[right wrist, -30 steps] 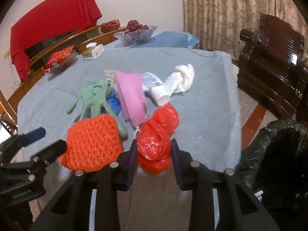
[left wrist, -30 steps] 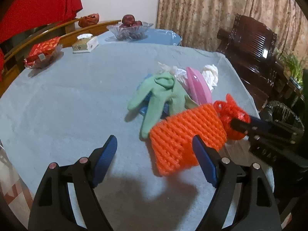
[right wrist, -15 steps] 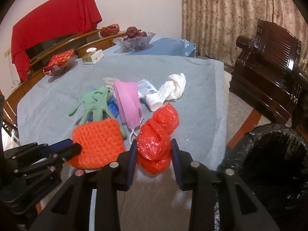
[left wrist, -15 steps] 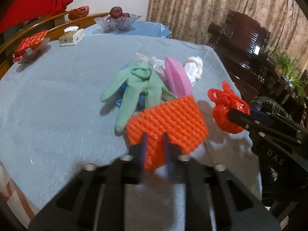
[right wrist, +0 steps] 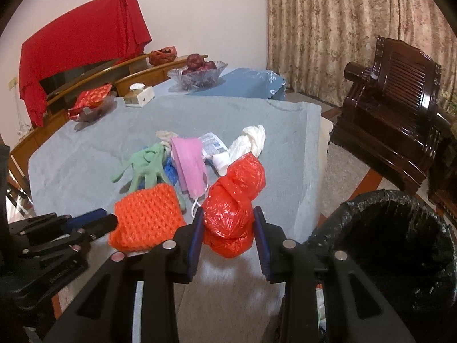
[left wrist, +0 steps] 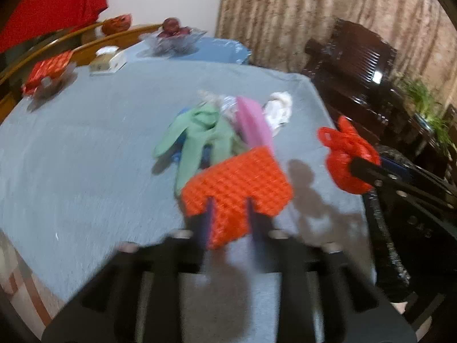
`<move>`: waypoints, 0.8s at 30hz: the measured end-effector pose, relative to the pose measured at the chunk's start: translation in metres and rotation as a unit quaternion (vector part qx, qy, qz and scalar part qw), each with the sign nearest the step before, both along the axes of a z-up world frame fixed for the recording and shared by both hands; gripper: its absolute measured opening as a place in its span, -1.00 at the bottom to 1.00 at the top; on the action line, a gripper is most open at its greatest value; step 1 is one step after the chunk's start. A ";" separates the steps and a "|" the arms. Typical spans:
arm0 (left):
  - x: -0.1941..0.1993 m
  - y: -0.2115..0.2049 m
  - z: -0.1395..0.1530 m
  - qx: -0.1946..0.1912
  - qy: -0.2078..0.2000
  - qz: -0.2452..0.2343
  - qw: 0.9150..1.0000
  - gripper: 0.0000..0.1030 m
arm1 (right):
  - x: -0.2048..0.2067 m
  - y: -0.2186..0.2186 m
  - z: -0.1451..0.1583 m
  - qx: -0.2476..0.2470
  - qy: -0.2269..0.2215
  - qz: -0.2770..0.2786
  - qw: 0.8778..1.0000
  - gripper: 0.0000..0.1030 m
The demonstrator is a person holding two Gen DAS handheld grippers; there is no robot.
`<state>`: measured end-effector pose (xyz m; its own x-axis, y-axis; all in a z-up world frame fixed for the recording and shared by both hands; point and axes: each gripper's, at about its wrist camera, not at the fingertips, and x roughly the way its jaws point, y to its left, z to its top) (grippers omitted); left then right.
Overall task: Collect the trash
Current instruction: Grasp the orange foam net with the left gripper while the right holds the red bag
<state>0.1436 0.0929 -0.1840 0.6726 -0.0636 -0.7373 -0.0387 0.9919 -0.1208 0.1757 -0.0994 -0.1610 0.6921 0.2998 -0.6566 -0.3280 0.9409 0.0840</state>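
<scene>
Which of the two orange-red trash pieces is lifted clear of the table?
The knotted red plastic bag, clamped in the right gripper; the orange foam net lies on the cloth.

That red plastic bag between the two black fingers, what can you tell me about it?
The red plastic bag is thin, shiny, crinkled film, twisted and knotted into a lumpy bundle, with loop handles sticking out in the left camera's view. The right gripper squeezes its lower half between blue-padded fingers, holding it clear of the grey tablecloth, where its shadow falls. Nothing else seems to touch it. The orange foam net is at its left and the black-lined bin at its right.
</scene>
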 end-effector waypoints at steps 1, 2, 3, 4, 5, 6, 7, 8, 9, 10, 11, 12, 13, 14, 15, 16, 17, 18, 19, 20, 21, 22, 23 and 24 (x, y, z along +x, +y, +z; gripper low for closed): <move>0.001 0.004 -0.003 0.000 0.002 0.003 1.000 -0.10 | 0.001 0.000 -0.003 0.000 0.003 0.000 1.000 -0.35; 0.004 0.005 -0.008 0.003 0.009 0.005 1.000 -0.09 | 0.002 0.000 -0.005 0.000 0.005 -0.001 1.000 -0.35; 0.006 0.006 -0.012 0.005 0.015 0.006 1.000 -0.03 | 0.002 0.000 -0.007 0.000 0.007 -0.001 1.000 -0.35; 0.009 0.006 -0.016 0.004 0.020 0.006 1.000 0.08 | 0.004 0.002 -0.011 -0.001 0.012 -0.001 1.000 -0.35; 0.012 0.007 -0.020 0.001 0.026 0.008 1.000 0.11 | 0.005 0.003 -0.013 -0.001 0.014 0.000 1.000 -0.35; 0.014 0.007 -0.024 -0.003 0.030 0.009 1.000 0.11 | 0.006 0.004 -0.016 -0.001 0.016 0.001 1.000 -0.35; 0.017 0.009 -0.027 -0.012 0.032 0.008 0.999 0.11 | 0.007 0.004 -0.017 -0.001 0.017 0.002 1.000 -0.35; 0.019 0.009 -0.027 -0.019 0.032 0.007 0.999 0.11 | 0.008 0.006 -0.019 -0.003 0.018 0.004 1.000 -0.35; 0.020 0.009 -0.028 -0.023 0.032 0.004 0.999 0.06 | 0.008 0.007 -0.020 -0.004 0.018 0.005 1.000 -0.35; 0.022 0.008 -0.028 -0.031 0.033 0.000 0.999 -0.12 | 0.009 0.009 -0.022 -0.007 0.019 0.008 1.000 -0.35; 0.022 0.007 -0.028 -0.033 0.032 -0.002 0.999 -0.19 | 0.009 0.010 -0.022 -0.008 0.019 0.009 1.000 -0.35; 0.022 0.006 -0.027 -0.032 0.030 -0.004 0.999 -0.35 | 0.010 0.010 -0.023 -0.008 0.019 0.010 1.000 -0.35; 0.022 0.005 -0.025 -0.031 0.026 -0.006 0.999 -0.49 | 0.010 0.011 -0.023 -0.007 0.020 0.010 1.000 -0.35; 0.021 0.004 -0.023 -0.029 0.023 -0.008 0.999 -0.54 | 0.010 0.011 -0.023 -0.007 0.020 0.010 1.000 -0.35; 0.018 0.004 -0.019 -0.030 0.018 -0.007 0.999 -0.58 | 0.010 0.011 -0.022 -0.006 0.019 0.010 1.000 -0.35; 0.016 0.006 -0.016 -0.033 0.013 -0.005 0.999 -0.60 | 0.009 0.010 -0.020 -0.006 0.017 0.010 1.000 -0.35; 0.014 0.007 -0.011 -0.035 0.008 -0.004 0.999 -0.61 | 0.008 0.010 -0.019 -0.006 0.015 0.010 1.000 -0.35; 0.011 0.007 -0.008 -0.035 0.004 -0.003 0.999 -0.62 | 0.006 0.009 -0.016 -0.006 0.012 0.011 1.000 -0.35; 0.007 0.007 -0.001 -0.035 -0.005 -0.003 0.999 -0.62 | 0.005 0.009 -0.014 -0.006 0.010 0.011 1.000 -0.35; 0.004 0.007 0.004 -0.036 -0.011 -0.004 0.999 -0.62 | 0.003 0.008 -0.011 -0.005 0.006 0.011 1.000 -0.35; 0.001 0.006 0.010 -0.035 -0.017 -0.005 0.999 -0.62 | 0.001 0.006 -0.008 -0.004 0.002 0.011 1.000 -0.35; -0.003 0.004 0.018 -0.034 -0.024 -0.008 0.999 -0.63 | -0.002 0.005 -0.004 -0.003 -0.002 0.010 1.000 -0.35; -0.006 0.003 0.024 -0.033 -0.031 -0.011 0.999 -0.63 | -0.003 0.004 -0.001 -0.003 -0.004 0.010 1.000 -0.35; -0.008 0.001 0.028 -0.032 -0.035 -0.012 0.999 -0.63 | -0.006 0.003 0.003 -0.002 -0.008 0.009 1.000 -0.35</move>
<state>0.1353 0.0938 -0.1555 0.7202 -0.1270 -0.6820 -0.0033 0.9825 -0.1864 0.1700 -0.0963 -0.1583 0.6970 0.3101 -0.6466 -0.3462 0.9351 0.0752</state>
